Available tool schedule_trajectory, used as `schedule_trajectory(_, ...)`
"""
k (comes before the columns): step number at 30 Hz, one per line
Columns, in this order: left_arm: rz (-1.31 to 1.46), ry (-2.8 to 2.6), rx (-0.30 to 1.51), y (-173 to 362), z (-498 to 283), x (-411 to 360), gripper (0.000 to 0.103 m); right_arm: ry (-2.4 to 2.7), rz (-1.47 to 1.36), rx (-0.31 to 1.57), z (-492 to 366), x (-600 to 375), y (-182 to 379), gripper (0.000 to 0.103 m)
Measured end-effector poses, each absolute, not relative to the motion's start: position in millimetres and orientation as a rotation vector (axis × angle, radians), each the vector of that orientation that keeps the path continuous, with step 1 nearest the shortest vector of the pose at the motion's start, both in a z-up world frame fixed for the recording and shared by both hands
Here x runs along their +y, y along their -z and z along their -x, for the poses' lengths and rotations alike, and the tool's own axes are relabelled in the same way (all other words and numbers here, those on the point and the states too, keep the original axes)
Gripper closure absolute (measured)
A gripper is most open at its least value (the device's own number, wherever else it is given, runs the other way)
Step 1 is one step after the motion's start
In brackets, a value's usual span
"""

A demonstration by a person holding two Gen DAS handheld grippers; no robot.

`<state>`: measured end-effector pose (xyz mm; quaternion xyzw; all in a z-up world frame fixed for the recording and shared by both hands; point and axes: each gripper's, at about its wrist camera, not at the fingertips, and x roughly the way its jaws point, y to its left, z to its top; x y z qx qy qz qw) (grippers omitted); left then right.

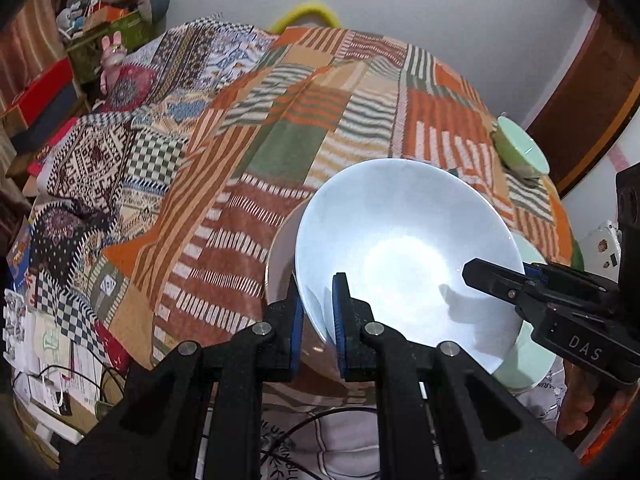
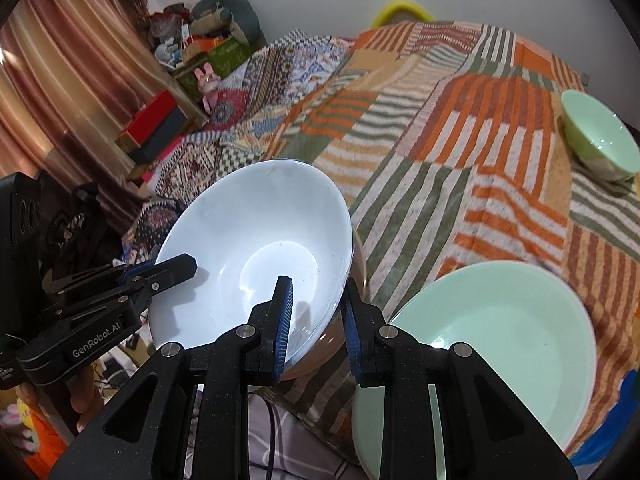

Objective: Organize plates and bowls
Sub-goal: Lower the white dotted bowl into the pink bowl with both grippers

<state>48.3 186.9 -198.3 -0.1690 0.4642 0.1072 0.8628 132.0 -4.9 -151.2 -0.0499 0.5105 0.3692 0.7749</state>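
Left claw [image 1: 316, 320] was clamped on the near-left rim of the white bowl [image 1: 400, 248], one blue pad inside the wall and one outside; right claw [image 2: 316, 320] pinched the opposite rim the same way, so both claws were closed on that bowl. The bowl was tilted, mouth toward the cameras, and appeared to sit in or just over a brown-rimmed plate [image 1: 280, 248] near the front edge of the bed [image 1: 280, 128]; whether it touched the plate could not be told. Judged step: a two-claw carry or settling of the white bowl onto a stack. To do it well: level the rim before lowering, keep both grips matched so the bowl would not twist, lower it centred over the plate, then release one claw at a time. The thin glossy rim looked likely to slip between the pads if either side eased early, and the soft patchwork quilt [image 2: 460, 128] would give uneven support, so a tipped stack was the main risk. The white bowl was wide, shallow-walled and glazed, with a flat round base and a bright highlight inside, no chips visible. Right of it lay a pale green plate [image 2: 500, 352] near the bed edge, and further back right a small green bowl [image 2: 600, 140] stood upright, well apart.
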Motion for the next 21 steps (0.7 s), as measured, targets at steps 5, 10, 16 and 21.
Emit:
schedule_trajectory(5, 0.371, -0.237, 0.996, 209, -47, 194, 0.091, -0.804, 0.125, 1.136, -130, 3, 161, 0.081)
schedule_trajectory(10, 0.382, -0.242, 1.023, 221, -48, 199, 0.091, -0.803, 0.136, 1.152, -129, 6, 167, 0.081)
schedule_trajectory(16, 0.389, -0.243, 1.036, 228, -50, 202, 0.091, -0.8, 0.151, 1.163, -131, 10, 172, 0.081)
schedule_trajectory(21, 0.393, -0.243, 1.041, 232, -54, 204, 0.091, -0.795, 0.156, 1.177, -132, 13, 178, 0.081)
